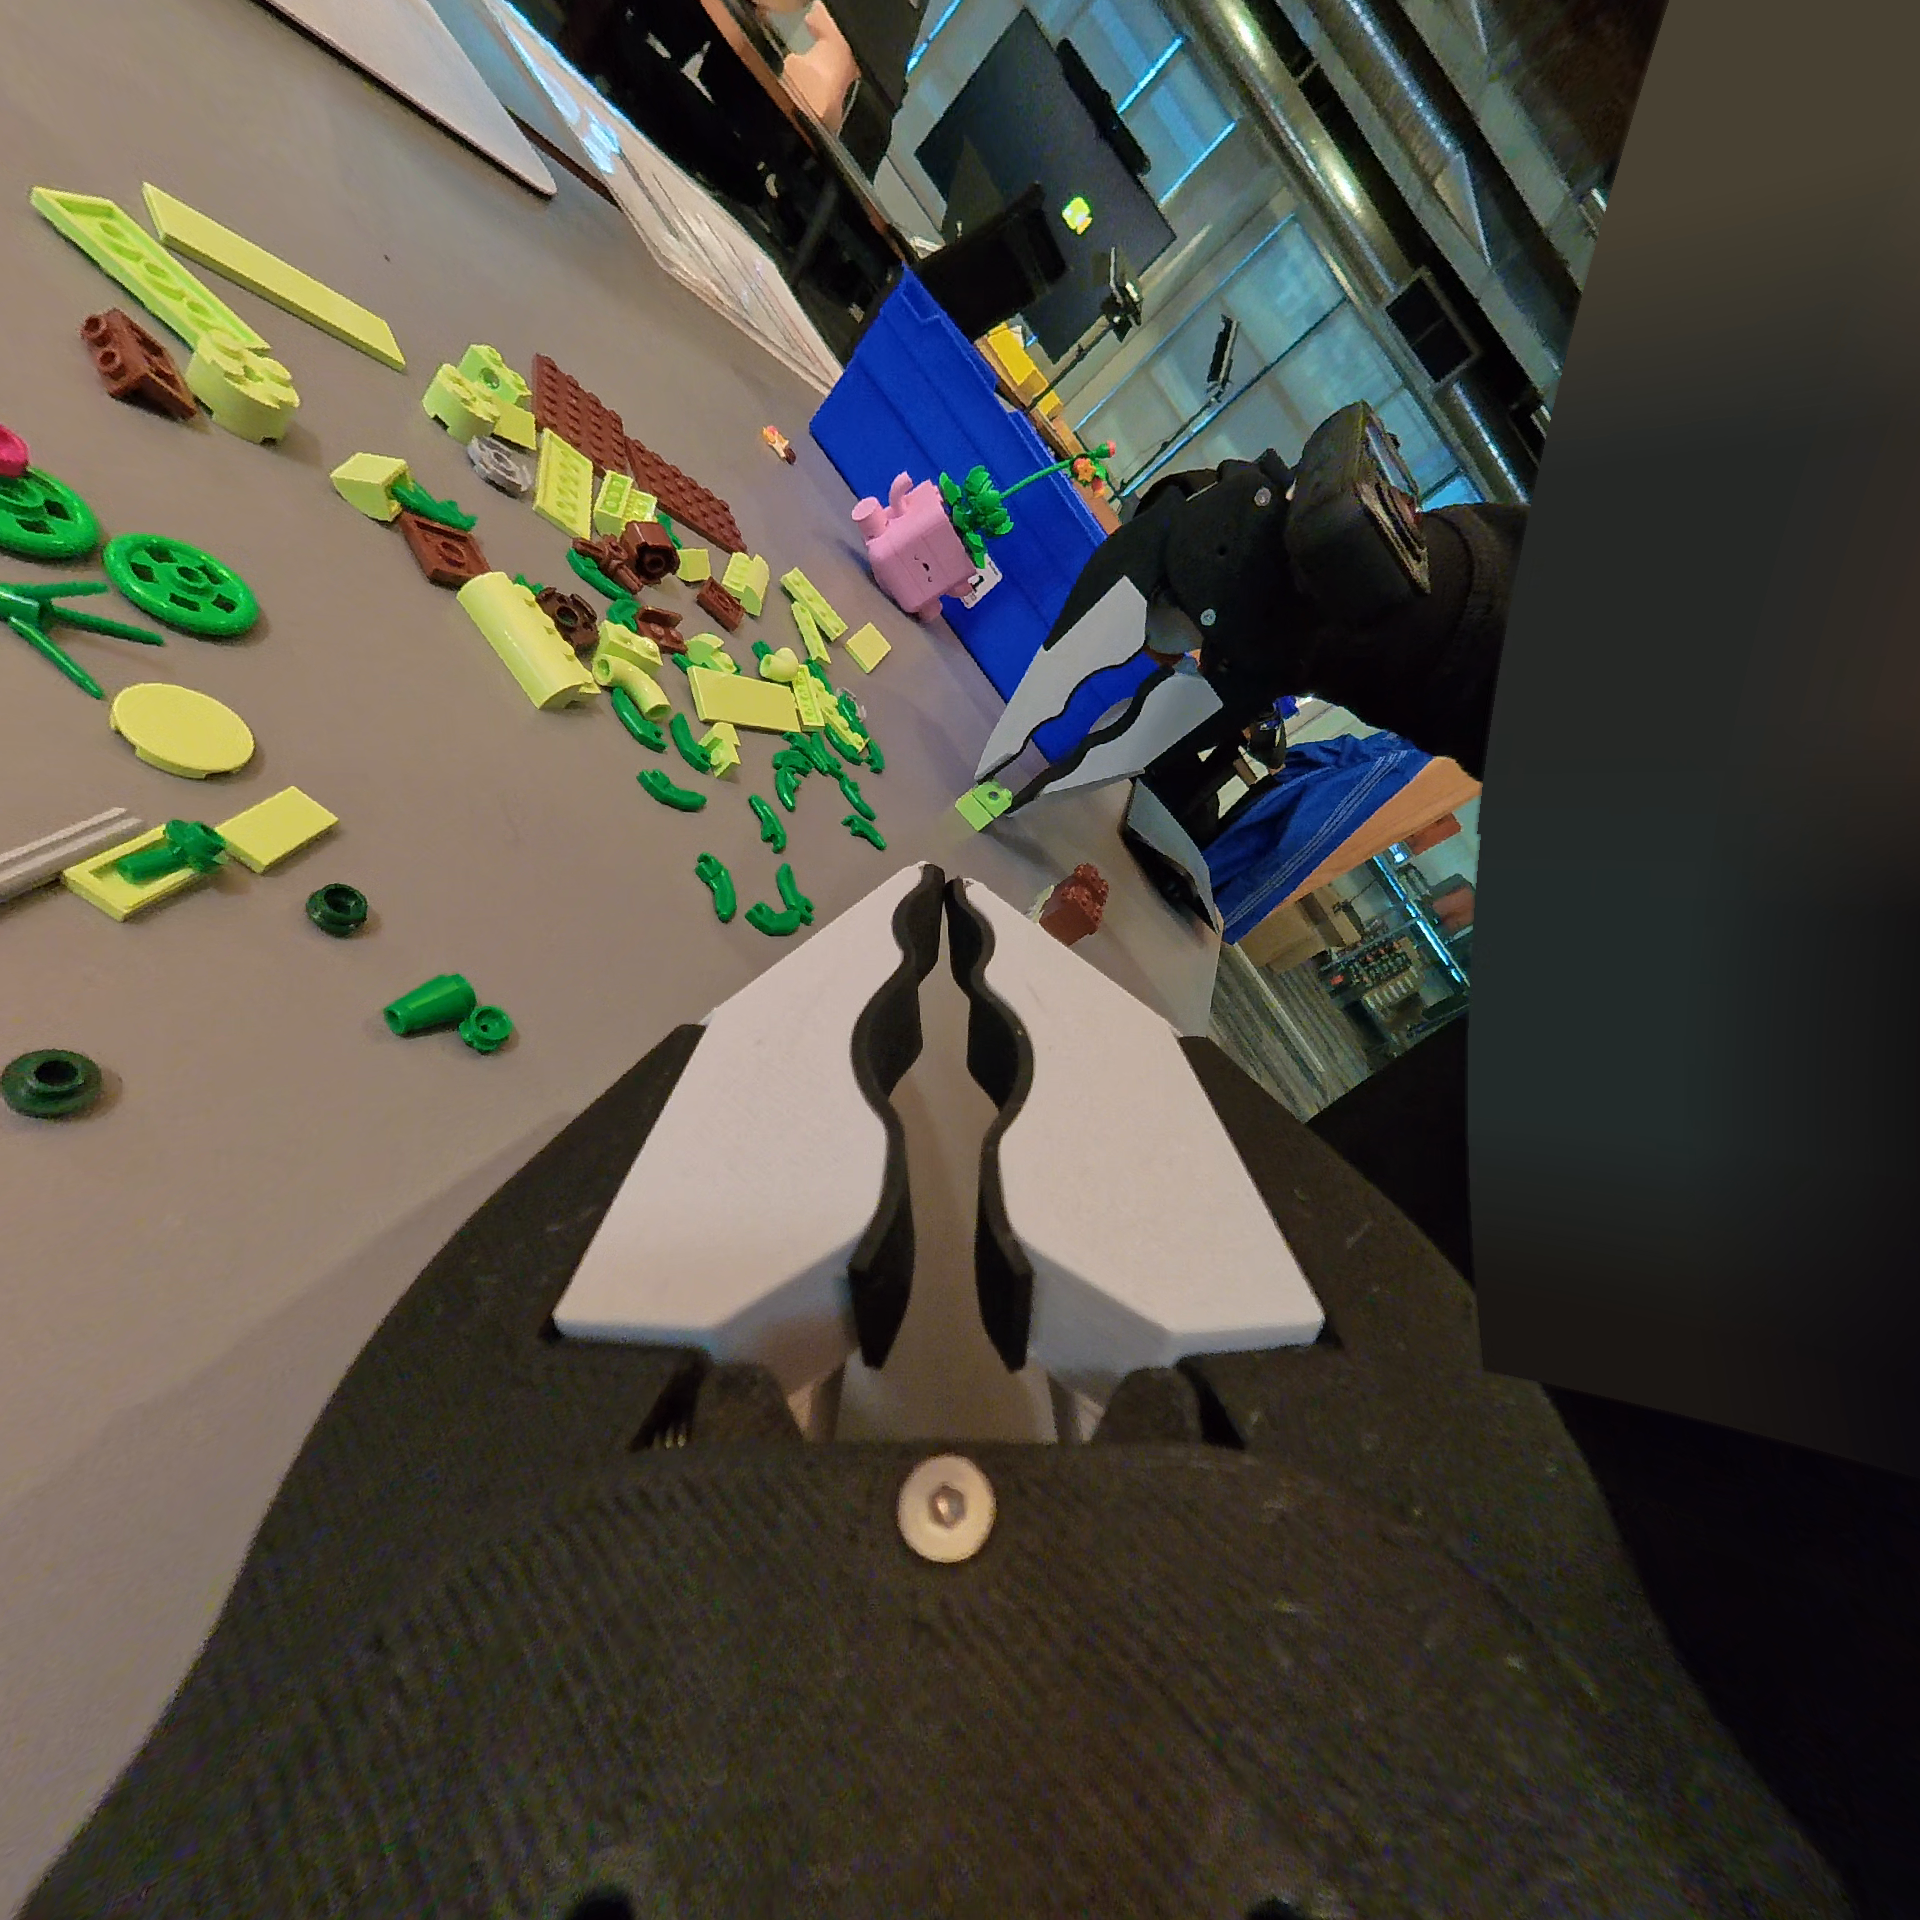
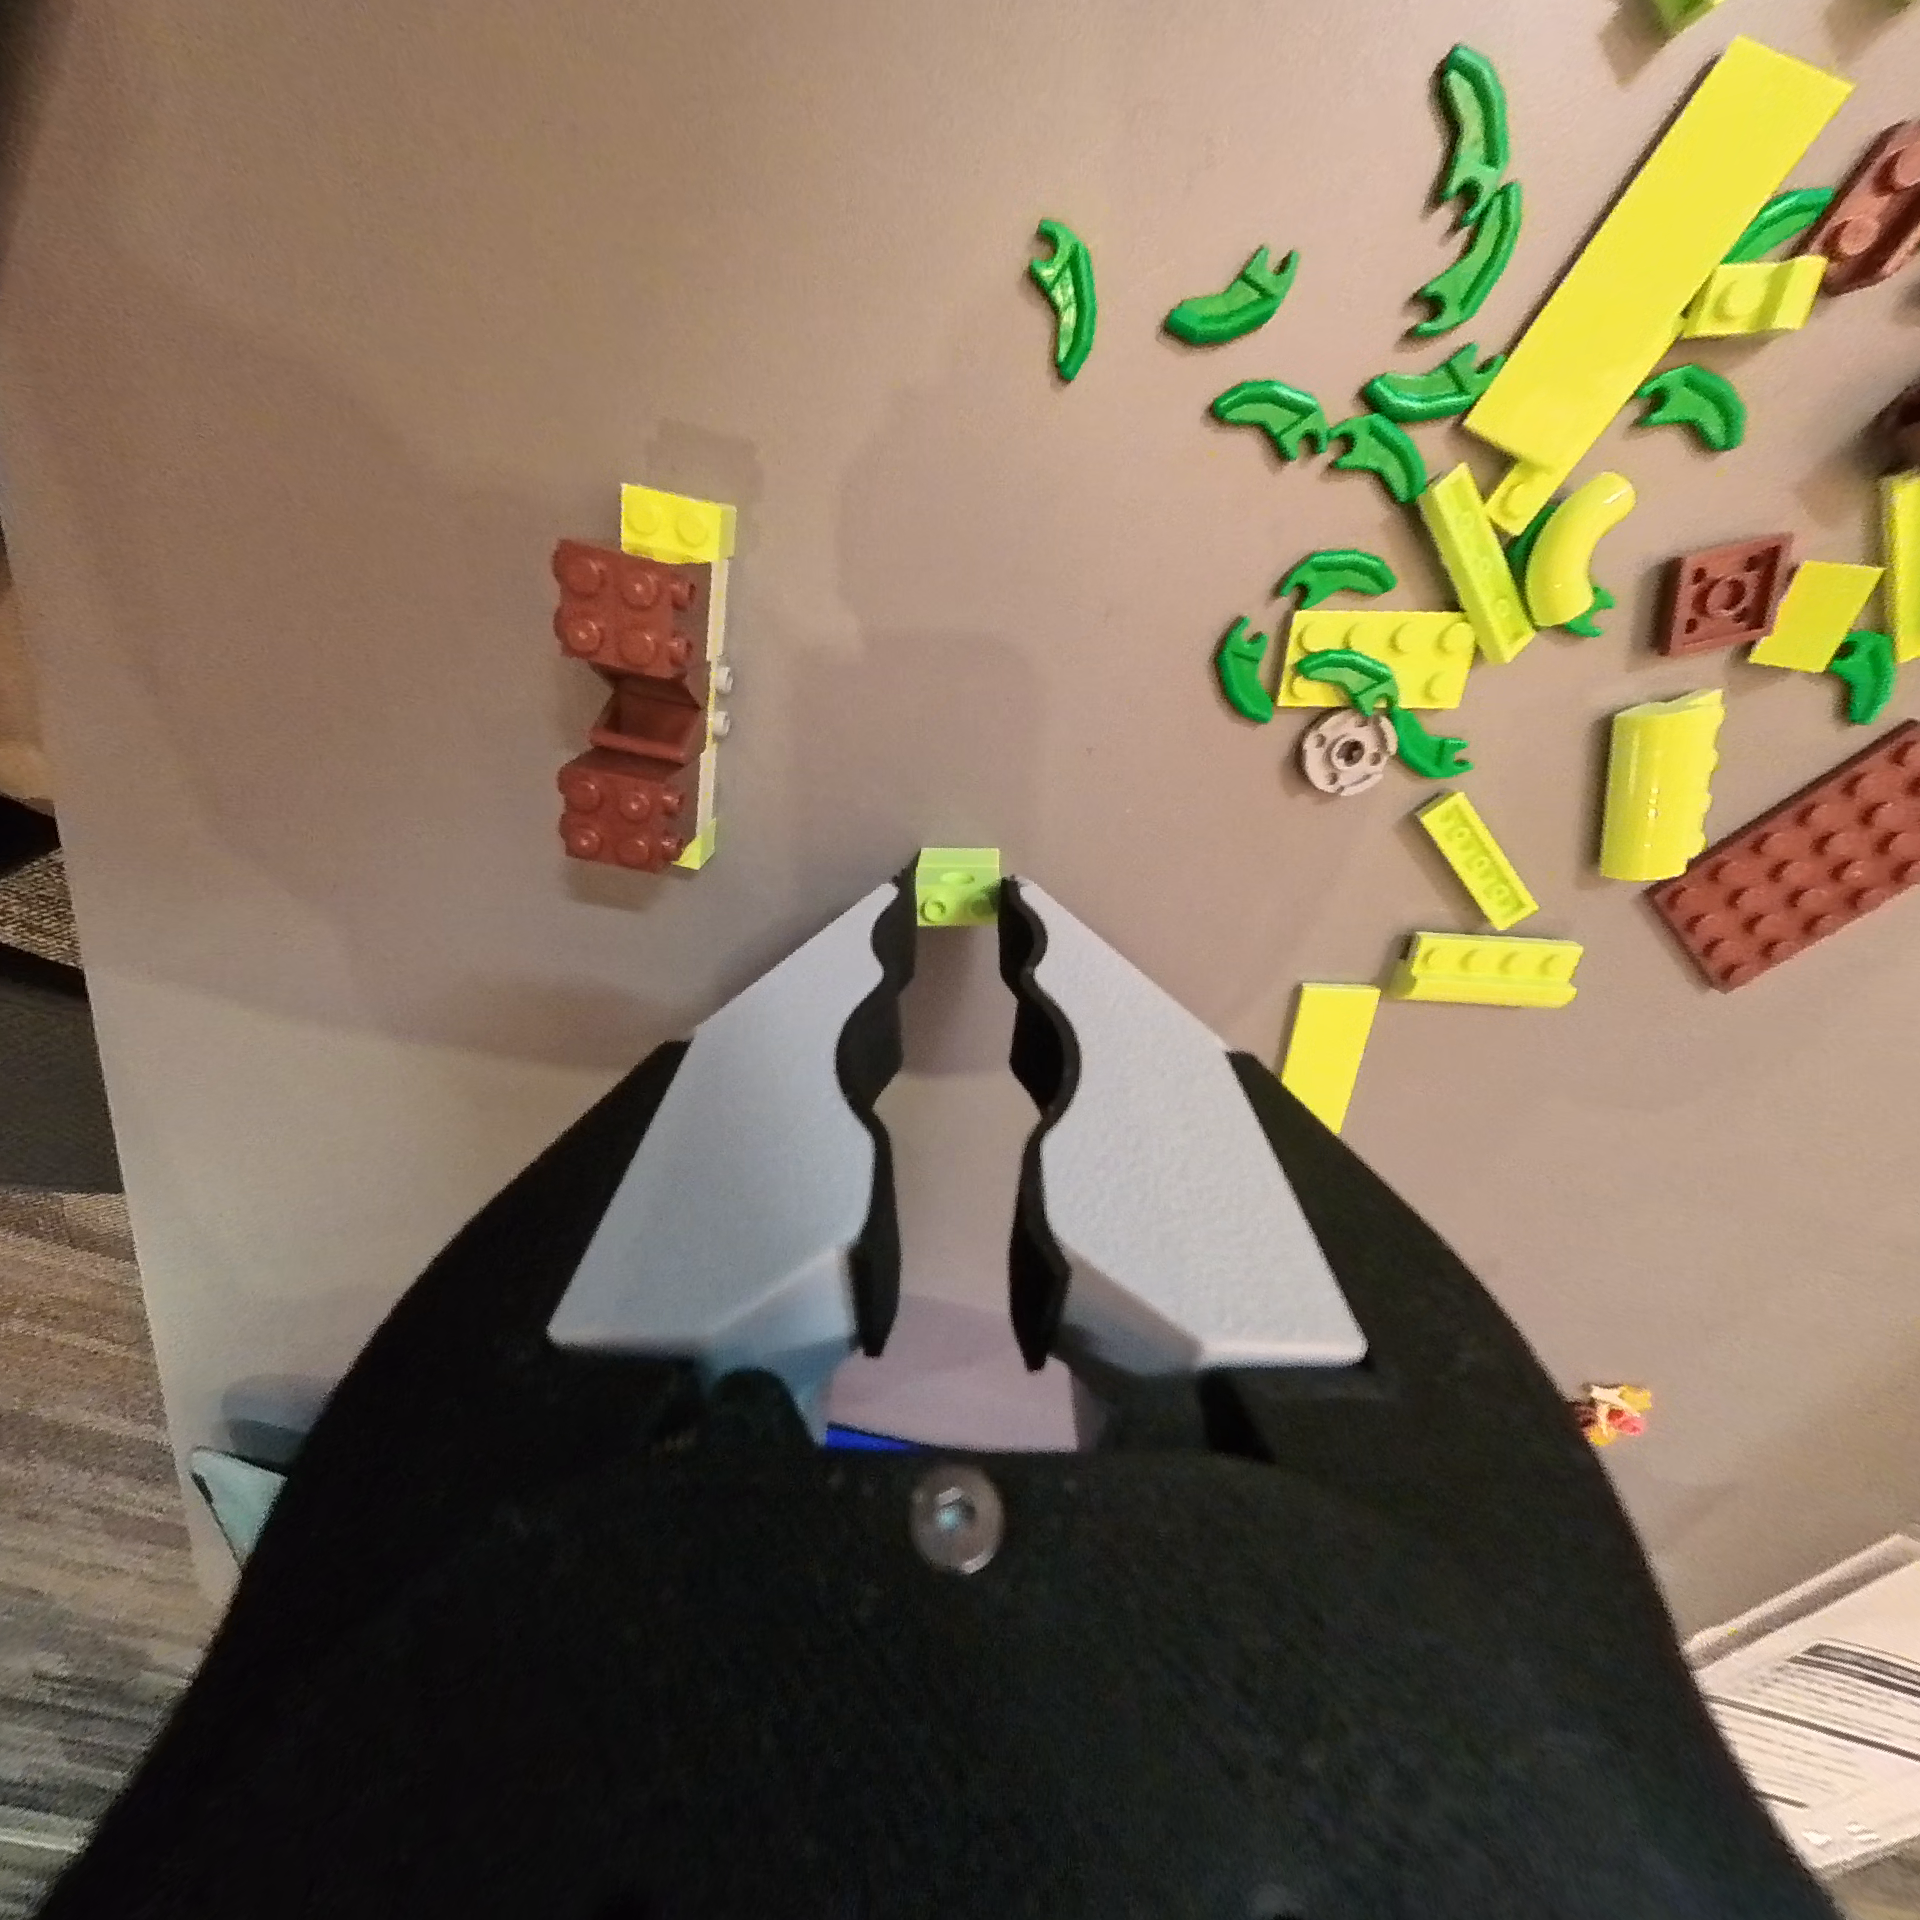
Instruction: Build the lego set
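My right gripper is shut on a small lime brick and holds it just above the grey table. A part-built piece of brown bricks on a lime strip lies to its left, apart from it. In the left wrist view my left gripper is shut and empty, low over the table. Beyond it are the right gripper with the lime brick and the brown assembly, partly hidden behind my left fingers.
Loose lime, green and brown pieces are spread over the table, also to the right in the right wrist view. A pink figure with a plant stands by a blue bin. A paper booklet lies nearby. The table edge runs close to the assembly. The grippers' ends are close to 20 cm from one another.
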